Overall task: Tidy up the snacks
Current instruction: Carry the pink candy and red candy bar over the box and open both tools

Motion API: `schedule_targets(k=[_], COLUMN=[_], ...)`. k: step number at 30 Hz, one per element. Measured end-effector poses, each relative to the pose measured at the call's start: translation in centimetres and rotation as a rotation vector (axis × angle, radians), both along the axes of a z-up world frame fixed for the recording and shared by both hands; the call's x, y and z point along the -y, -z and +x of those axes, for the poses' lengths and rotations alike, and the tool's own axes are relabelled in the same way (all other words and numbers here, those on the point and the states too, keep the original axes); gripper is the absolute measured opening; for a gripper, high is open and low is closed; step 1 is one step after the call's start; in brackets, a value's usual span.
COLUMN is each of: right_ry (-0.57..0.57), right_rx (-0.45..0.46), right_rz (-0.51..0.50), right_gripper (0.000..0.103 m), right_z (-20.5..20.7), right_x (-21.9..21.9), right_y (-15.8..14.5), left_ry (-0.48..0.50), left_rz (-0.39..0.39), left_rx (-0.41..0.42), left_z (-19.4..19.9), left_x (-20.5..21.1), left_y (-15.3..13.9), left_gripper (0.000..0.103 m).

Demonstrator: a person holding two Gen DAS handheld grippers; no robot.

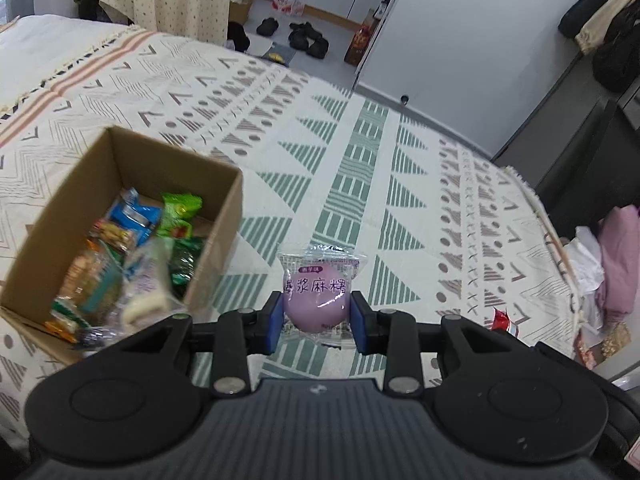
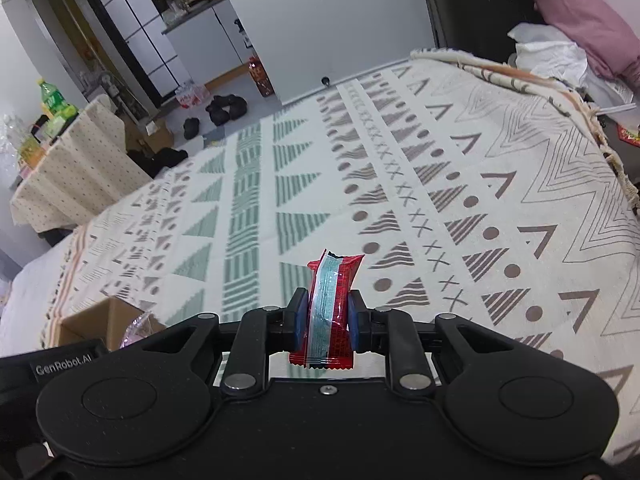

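Left wrist view: the left gripper [image 1: 318,312] is closed on a purple mochi packet [image 1: 318,290], which is clamped between the blue pads [image 1: 273,322] and held above the patterned bedspread [image 1: 360,152]. A cardboard box [image 1: 216,236] is seen at about ten o'clock from the gripper, standing on the bedspread; assorted snack packets [image 1: 136,248] are heaped inside it. A red wrapper [image 1: 503,320] is seen lying on the bedspread at three o'clock, partly hidden behind the gripper body.

Right wrist view: the right gripper [image 2: 327,316] is closed on a red snack packet [image 2: 330,308], which is held upright on edge between the pads. The box's corner is glimpsed at nine o'clock, low in the frame.
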State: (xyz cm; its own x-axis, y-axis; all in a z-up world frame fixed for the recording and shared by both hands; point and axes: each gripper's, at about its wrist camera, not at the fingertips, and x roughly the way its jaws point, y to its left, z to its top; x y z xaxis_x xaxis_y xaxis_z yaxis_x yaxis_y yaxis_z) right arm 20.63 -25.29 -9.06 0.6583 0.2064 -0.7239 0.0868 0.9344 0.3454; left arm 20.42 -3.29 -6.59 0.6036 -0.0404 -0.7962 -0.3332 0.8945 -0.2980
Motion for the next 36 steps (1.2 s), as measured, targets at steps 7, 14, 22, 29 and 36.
schedule_targets(k=[7, 14, 22, 29, 36], right_ry=[-0.020, -0.050, -0.098, -0.154, -0.212], right_rx=[0.039, 0.054, 0.063, 0.075, 0.058], right_rz=[0.000, 0.004, 0.018, 0.020, 0.030], right_gripper=[0.021, 0.021, 0.021, 0.021, 0.021], right_z=[-1.4, -2.7, -3.1, -2.4, -1.1], right_x=[-2.6, -5.5, -9.1, -12.3, -15.3], right_y=[-2.8, -4.8, -6.6, -8.0, -8.0], left_ry=[0.011, 0.036, 0.038, 0.024, 0.012], left_rz=[-0.019, -0.015, -0.009, -0.020, -0.033], left_rx=[0.045, 0.064, 0.092, 0.088, 0.055], left_z=[-1.9, -3.6, -4.5, -4.6, -3.7], left_x=[-2.8, -6.1, -10.3, -13.8, -16.7], left_y=[-2.6, -4.3, -6.6, -7.4, -6.7], left_gripper=[0.034, 0.034, 0.034, 0.034, 0.034])
